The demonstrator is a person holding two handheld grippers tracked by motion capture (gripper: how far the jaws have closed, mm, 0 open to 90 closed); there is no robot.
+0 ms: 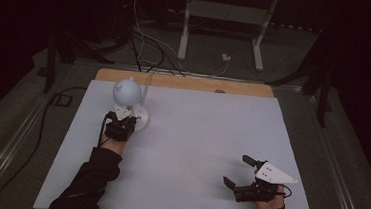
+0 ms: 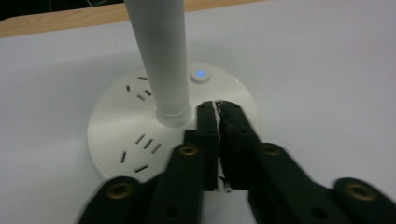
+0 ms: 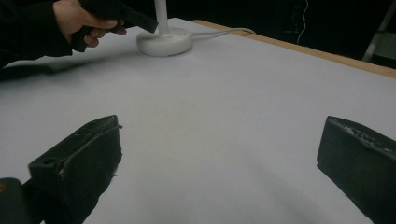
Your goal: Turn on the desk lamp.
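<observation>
- My left gripper (image 2: 219, 109) is clenched, jaws pressed together with nothing between them; the tips sit over the round white base of the desk lamp (image 2: 140, 135).
- Just ahead of those tips, slightly to their left in the left gripper view, is the lamp's small round button (image 2: 200, 75), lit blue at its centre (tips near it, not on it).
- The lamp's white stem (image 2: 161, 56) rises from the base just left of the jaws; plug slots show in the base on the stem's far left side.
- In the high view the left gripper (image 1: 120, 127) is right against the lamp's base, with the globe-shaped lamp head (image 1: 127, 91) just beyond it.
- My right gripper (image 1: 240, 174) is released: jaws spread wide, nothing held, low over the white table sheet (image 1: 196, 135).
- From the right gripper, the lamp base (image 3: 164, 42) lies well apart, far ahead and left, with the other hand (image 3: 79, 18) beside it.
- A white cable (image 3: 224, 31) runs off the base toward the wooden table edge (image 3: 327, 53).
</observation>
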